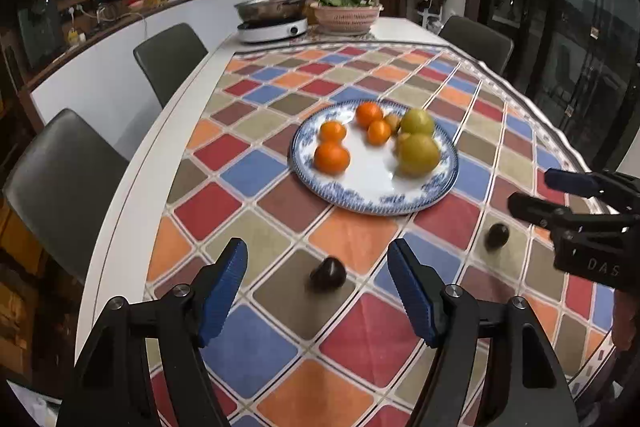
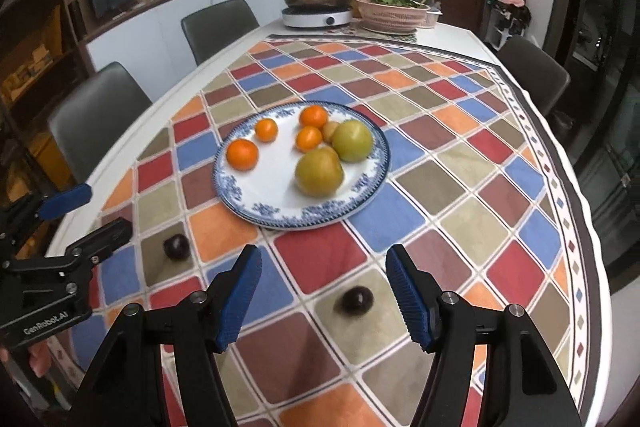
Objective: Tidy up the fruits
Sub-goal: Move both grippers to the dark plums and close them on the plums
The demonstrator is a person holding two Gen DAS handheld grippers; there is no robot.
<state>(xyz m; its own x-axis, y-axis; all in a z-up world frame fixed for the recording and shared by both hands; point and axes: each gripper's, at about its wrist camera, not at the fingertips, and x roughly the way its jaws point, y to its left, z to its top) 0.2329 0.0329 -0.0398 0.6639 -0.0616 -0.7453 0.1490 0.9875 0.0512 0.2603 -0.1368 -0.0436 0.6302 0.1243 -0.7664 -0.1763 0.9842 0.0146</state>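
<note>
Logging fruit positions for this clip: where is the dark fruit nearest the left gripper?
In the left wrist view, the dark fruit lies on the checked tablecloth just ahead of the left gripper, between its open jaws and nearer than the blue-rimmed plate.

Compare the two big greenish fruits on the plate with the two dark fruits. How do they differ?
Place: the greenish fruits lie on the blue-rimmed plate; the dark fruits lie on the tablecloth, nearer the grippers.
Colour: greenish fruits are yellow-green, dark fruits almost black.
Size: greenish fruits look clearly larger.
Spacing: greenish fruits sit close together; dark fruits lie apart.
Shared: all are roundish, and no gripper holds them.
</note>
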